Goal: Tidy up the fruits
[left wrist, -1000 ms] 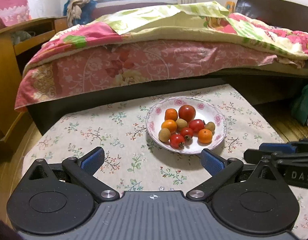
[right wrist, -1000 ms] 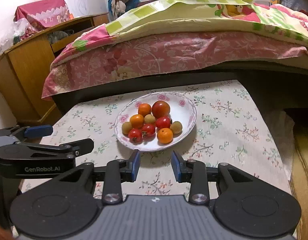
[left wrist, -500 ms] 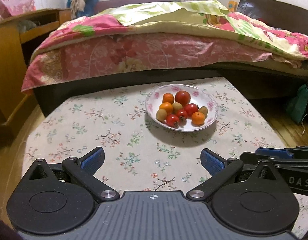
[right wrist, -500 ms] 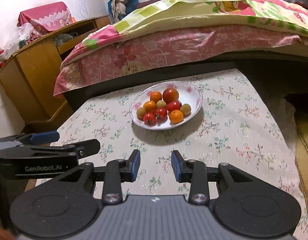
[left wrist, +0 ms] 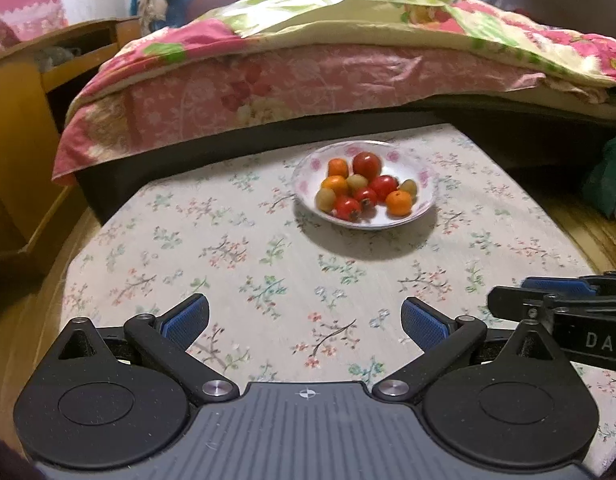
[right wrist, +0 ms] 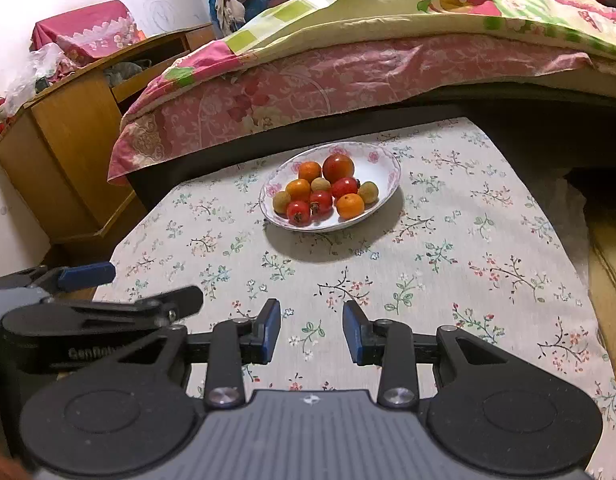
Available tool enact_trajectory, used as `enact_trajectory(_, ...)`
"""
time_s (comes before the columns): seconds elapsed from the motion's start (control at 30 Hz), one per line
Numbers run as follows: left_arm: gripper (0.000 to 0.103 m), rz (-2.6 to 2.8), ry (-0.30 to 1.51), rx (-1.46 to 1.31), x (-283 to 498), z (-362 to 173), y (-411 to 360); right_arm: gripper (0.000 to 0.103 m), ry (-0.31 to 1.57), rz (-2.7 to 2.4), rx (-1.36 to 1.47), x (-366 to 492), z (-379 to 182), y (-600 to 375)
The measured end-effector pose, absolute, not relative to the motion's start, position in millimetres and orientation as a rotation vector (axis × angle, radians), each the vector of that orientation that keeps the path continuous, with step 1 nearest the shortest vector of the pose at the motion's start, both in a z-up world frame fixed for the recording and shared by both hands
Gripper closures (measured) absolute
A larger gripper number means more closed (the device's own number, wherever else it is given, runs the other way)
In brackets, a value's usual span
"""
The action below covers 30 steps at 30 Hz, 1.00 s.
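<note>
A white plate with a pink flower rim (left wrist: pixel 421 178) (right wrist: pixel 387 164) stands at the far side of the table. It holds several fruits: red tomatoes (left wrist: pixel 365 164) (right wrist: pixel 337 168), oranges (left wrist: pixel 398 203) (right wrist: pixel 350 205) and small green-brown fruits (left wrist: pixel 325 199) (right wrist: pixel 282 201). My left gripper (left wrist: pixel 304 322) is wide open and empty, well short of the plate. My right gripper (right wrist: pixel 311 332) is open with a narrower gap, empty, also well short of the plate. Each gripper shows at the edge of the other's view.
The table has a floral cloth (left wrist: pixel 236 248) (right wrist: pixel 467 240). A bed with pink and green bedding (left wrist: pixel 327 60) (right wrist: pixel 367 52) runs close behind it. A wooden cabinet (left wrist: pixel 24 120) (right wrist: pixel 68 140) stands at the left. A green bag (left wrist: pixel 605 178) sits on the floor at right.
Both grippers have pulled back from the plate, which now looks smaller and farther. Their openings have not changed.
</note>
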State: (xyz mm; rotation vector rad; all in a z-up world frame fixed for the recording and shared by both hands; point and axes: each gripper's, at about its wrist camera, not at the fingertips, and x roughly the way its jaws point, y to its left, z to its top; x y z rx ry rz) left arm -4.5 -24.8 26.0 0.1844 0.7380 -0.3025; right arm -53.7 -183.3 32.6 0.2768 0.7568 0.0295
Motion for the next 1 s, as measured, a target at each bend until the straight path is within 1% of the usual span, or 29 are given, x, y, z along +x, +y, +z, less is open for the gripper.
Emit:
enact_trajectory(0.17, 0.0, -0.305, 0.761, 0.174, -2, 21, -21, 0.069, 0.772, 0.029, 0.283, -54, 28, -183)
enact_trajectory(1.0, 0.0, -0.317, 0.755, 0.213, -7, 13, -28, 0.069, 0.83, 0.021, 0.282, -52, 11, -179)
